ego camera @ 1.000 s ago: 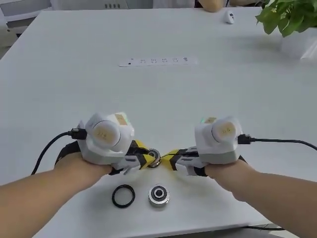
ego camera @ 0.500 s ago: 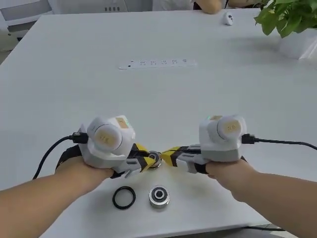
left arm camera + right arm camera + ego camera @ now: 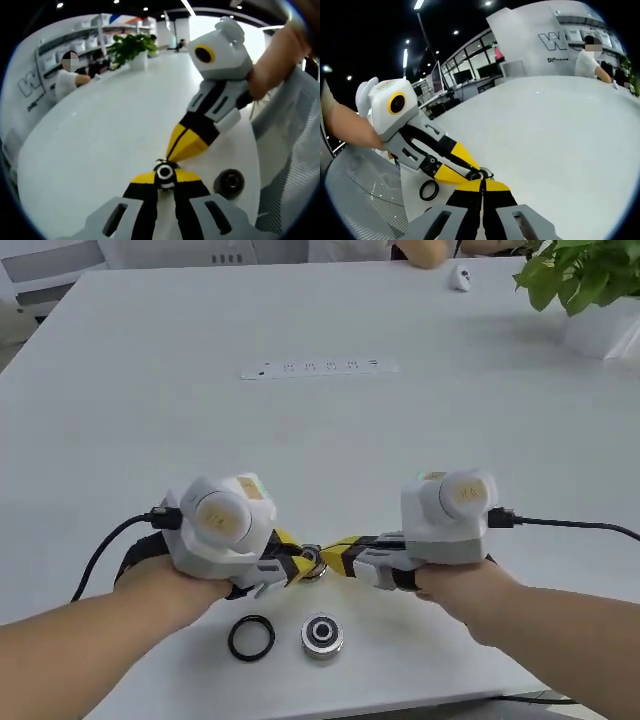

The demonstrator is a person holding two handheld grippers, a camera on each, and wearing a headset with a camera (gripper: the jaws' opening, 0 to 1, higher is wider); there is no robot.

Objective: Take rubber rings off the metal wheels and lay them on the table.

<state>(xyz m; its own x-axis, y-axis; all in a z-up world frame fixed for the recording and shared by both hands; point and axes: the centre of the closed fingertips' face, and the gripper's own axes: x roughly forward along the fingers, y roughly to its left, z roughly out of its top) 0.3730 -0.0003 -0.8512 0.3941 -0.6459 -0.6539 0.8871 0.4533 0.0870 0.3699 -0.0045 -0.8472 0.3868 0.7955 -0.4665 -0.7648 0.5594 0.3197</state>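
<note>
My left tongs (image 3: 298, 565) clamp a small silver metal wheel (image 3: 311, 560) over the white surface (image 3: 320, 440). My right tongs (image 3: 332, 558), jaws pressed together, touch it. Nearer me lie a loose black rubber ring (image 3: 250, 637) and a second metal wheel (image 3: 321, 633).

The middle of the counter (image 3: 200, 430) lies bare from the two claws out to the power strip (image 3: 318, 366), which runs crosswise toward the far edge; a hand could sweep there freely. Past the strip, a plant (image 3: 575, 275) crowds the far-right corner, and a small white object (image 3: 461, 277) sits by the far edge. Near the front edge room is tight. The left claw (image 3: 298, 566) and right claw (image 3: 338, 558) meet tip to tip at a wheel (image 3: 309, 561). Just nearer the edge a ring (image 3: 250, 636) and a second wheel (image 3: 321, 633) lie side by side, apart. One cable (image 3: 100, 550) trails toward the left edge, another toward the right.
</note>
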